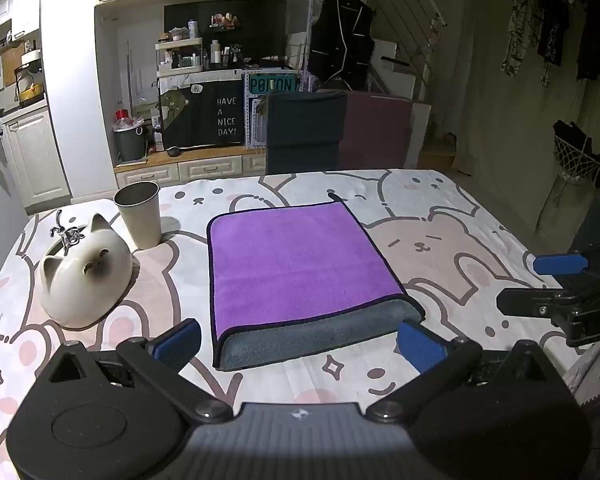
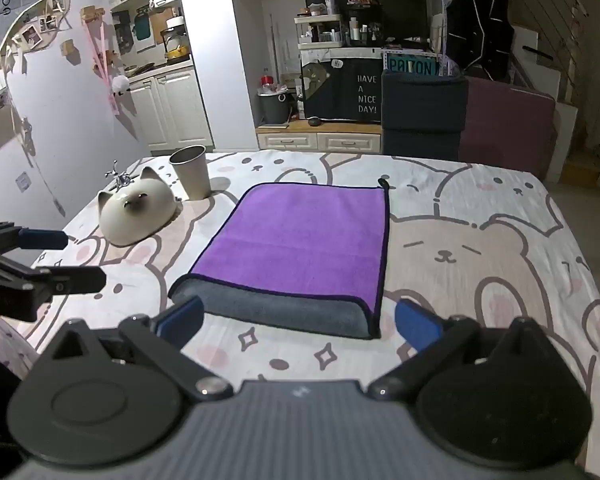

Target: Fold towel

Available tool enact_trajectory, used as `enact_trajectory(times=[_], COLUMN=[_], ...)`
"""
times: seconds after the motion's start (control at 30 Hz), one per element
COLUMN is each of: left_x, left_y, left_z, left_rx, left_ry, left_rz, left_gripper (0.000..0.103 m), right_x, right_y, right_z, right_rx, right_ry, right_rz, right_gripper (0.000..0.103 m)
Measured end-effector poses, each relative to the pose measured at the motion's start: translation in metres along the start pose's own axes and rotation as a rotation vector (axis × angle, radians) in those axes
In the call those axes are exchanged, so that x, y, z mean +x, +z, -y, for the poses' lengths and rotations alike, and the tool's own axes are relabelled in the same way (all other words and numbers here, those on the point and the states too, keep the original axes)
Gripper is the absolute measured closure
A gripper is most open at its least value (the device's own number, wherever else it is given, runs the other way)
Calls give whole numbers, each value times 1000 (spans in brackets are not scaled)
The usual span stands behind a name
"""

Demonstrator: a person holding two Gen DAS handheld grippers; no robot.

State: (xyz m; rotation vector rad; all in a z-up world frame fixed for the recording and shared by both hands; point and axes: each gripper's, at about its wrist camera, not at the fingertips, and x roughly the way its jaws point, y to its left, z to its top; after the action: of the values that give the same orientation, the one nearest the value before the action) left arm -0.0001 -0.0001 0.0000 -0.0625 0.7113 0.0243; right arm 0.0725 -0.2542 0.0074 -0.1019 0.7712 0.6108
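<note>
Both tongs spread wide, nothing held: left gripper and right gripper hover over the near edge of the folded purple-and-grey microfibre towel, blue pads clear of the cloth. Towel lies flat mid-surface on the bear-print tablecloth. Left of it: white ceramic cat-shaped bowl, tilted; beyond that, upright metal cup. Far side: dark chair back, white kitchen cabinets, cluttered shelves.
</note>
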Motion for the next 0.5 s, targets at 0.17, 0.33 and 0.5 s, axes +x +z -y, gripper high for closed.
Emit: enact_trajectory(times=[0.17, 0.33, 0.5], left_x=[-1, 0, 0], left_y=[0, 0, 0], left_z=[0, 0, 0], left_rx=[0, 0, -1], left_ry=[-2, 1, 0], left_rz=[-2, -4, -6], left_gripper=[0, 0, 0], right_x=[0, 0, 0], right_y=[0, 0, 0], right_z=[0, 0, 0], right_rx=[1, 1, 1], right_ry=[2, 2, 2], right_rz=[3, 3, 3], right_gripper=[1, 1, 1])
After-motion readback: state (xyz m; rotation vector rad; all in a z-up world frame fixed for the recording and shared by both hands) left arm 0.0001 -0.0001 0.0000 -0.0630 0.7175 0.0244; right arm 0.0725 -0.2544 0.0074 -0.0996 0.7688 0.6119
